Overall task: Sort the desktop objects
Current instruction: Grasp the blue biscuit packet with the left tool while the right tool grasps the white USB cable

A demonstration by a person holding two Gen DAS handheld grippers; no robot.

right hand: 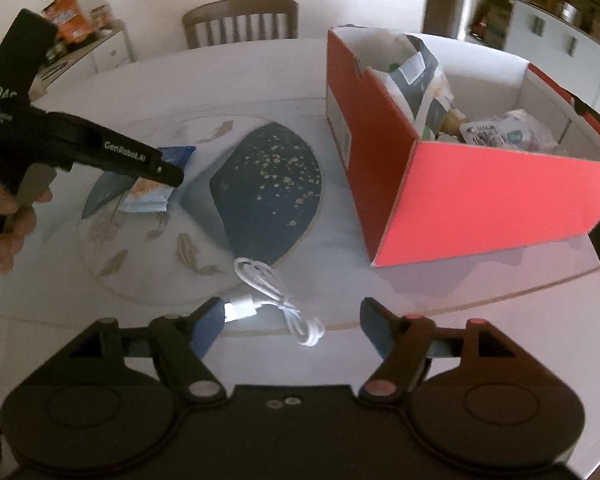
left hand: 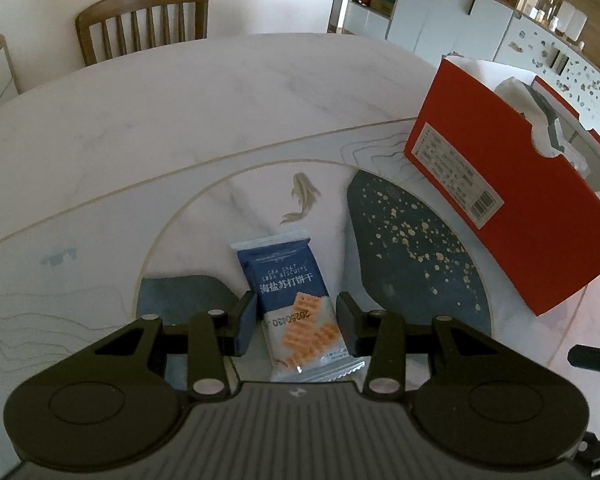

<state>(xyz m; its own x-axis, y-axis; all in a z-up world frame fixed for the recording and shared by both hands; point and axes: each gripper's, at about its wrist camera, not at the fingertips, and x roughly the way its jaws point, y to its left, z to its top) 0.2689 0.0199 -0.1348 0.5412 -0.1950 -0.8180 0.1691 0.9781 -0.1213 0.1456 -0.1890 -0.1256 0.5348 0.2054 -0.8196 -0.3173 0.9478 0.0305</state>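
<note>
Left wrist: fingers (left hand: 296,320) narrowly bracket a blue biscuit packet (left hand: 296,300); right's gape wide.

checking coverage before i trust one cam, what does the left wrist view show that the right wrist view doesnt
Only the left wrist view: the printed front of the biscuit packet lying between the left hand-held gripper fingers, with a gap on each side, and the barcode label on the red box.

Only the right wrist view: the white cable on the table before the open right hand-held gripper, the packets inside the box, and the person's hand.

Both: the red box, the packet, the dark blue speckled patch, the wooden chair.
</note>
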